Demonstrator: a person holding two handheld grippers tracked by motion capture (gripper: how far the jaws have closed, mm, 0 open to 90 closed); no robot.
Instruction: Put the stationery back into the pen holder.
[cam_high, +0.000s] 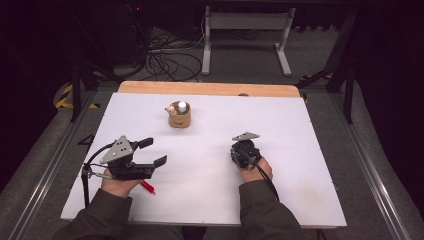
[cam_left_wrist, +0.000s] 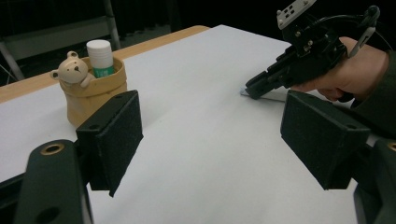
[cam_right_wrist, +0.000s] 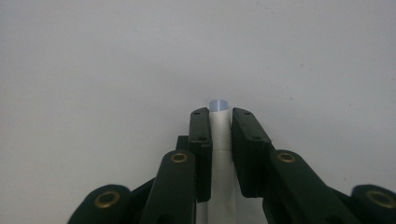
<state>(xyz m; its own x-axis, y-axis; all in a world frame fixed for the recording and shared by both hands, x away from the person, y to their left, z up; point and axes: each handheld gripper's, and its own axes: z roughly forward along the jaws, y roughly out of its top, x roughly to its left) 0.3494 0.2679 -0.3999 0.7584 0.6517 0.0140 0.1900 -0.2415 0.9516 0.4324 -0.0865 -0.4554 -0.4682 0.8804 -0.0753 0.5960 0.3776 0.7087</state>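
A person's two hands work at a white table (cam_high: 280, 150), each holding a two-jaw gripper, with both forearms in dark sleeves coming in from the near edge. The left gripper (cam_high: 152, 152) lies roughly level and points toward the middle of the table; its jaws stand wide apart and nothing is between them. The left hand (cam_high: 117, 186) wraps the grip from behind, and a red object (cam_high: 148, 187) lies on the table just beside that hand, too small to make out.

The right gripper (cam_right_wrist: 219, 130) is tipped nose-down to the tabletop, the right hand (cam_high: 257, 169) behind it. Its jaws are clamped on a slim white pen-like stick (cam_right_wrist: 219, 123) with a pale blue tip — the tip pokes out just past the pads, the white body runs back between them. In the left gripper view the stick lies low on the table under the right gripper's nose.

Well beyond both grippers stands one tan cup (cam_high: 179, 119), nearer the left gripper's side. It holds one small bear figure (cam_left_wrist: 72, 70) and one white-capped tube (cam_left_wrist: 100, 57) with a green label — the writing on the cup and the label is too small to read.
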